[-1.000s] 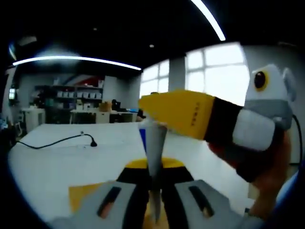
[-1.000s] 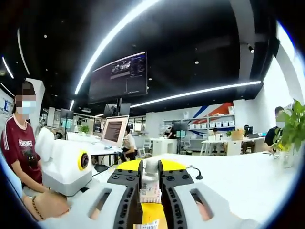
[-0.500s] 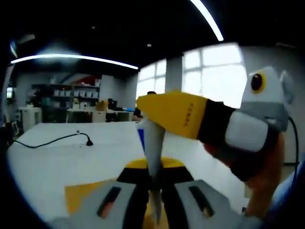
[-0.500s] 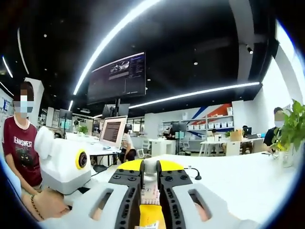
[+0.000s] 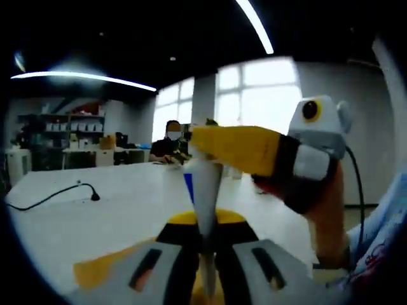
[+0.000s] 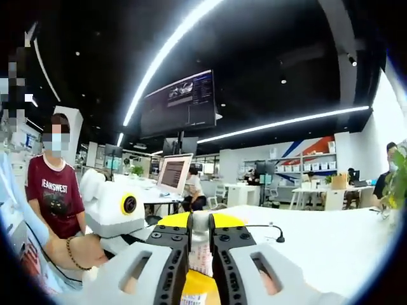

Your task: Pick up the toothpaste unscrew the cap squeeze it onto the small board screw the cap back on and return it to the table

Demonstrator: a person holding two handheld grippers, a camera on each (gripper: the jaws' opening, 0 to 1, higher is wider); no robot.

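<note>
Between my left gripper's (image 5: 206, 254) jaws stands the toothpaste (image 5: 205, 203), pinched flat along its lower body so the tube rises upright ahead of me and cannot turn. That grip looks deliberate: one tool fixes the tube while the other works its top.

From the right side of the left gripper view my right gripper (image 5: 197, 141) reaches across, its yellow jaw tips meeting the tube's upper end. In the right gripper view the same meeting shows from the other side: the pale cap end (image 6: 200, 223) sits squeezed between the two dark jaws of the right gripper (image 6: 200, 238), with the printed tube body running back toward me below it. So both tools are clamped, the left on the tube body, the right on the cap end.

I judge this to be the cap-turning step, though whether it is coming off or going back on I cannot tell from here (no thread or gap is visible past the jaws).

The whole assembly is held up off the white table (image 5: 102, 210), which spreads below and beyond my left gripper; a black cable (image 5: 51, 196) trails across it to my left. A yellow sheet (image 5: 105, 270) lies low beside my left jaws. It may be the small board, but I cannot be sure.
</note>
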